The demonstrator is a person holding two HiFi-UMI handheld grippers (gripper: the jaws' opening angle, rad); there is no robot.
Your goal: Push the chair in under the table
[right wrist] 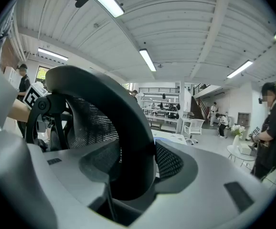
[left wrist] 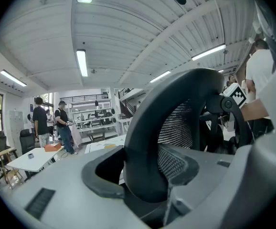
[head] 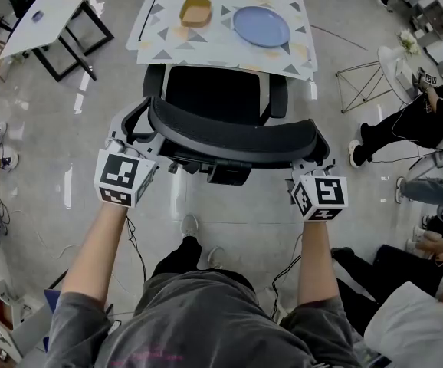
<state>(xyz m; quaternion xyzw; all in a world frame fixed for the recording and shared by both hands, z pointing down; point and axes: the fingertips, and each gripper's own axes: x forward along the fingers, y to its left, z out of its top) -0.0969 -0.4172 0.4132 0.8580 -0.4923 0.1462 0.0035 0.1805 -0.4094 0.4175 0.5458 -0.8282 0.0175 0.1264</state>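
Note:
A black mesh office chair (head: 214, 94) stands in front of me, its seat facing the table (head: 206, 50) with the patterned cloth, front edge just at the table's near edge. My left gripper (head: 139, 133) is shut on the left end of the curved backrest (head: 229, 138). My right gripper (head: 313, 158) is shut on its right end. In the left gripper view the black backrest frame (left wrist: 145, 137) fills the gap of the left gripper (left wrist: 147, 178). The right gripper (right wrist: 128, 175) likewise clasps the frame (right wrist: 128, 128).
On the table sit a blue plate (head: 261, 26) and an orange bowl (head: 195, 11). A white side table (head: 49, 14) stands at the far left. Seated people (head: 428, 121) and a wire stand (head: 367, 83) are at the right. Cables lie on the floor by my feet.

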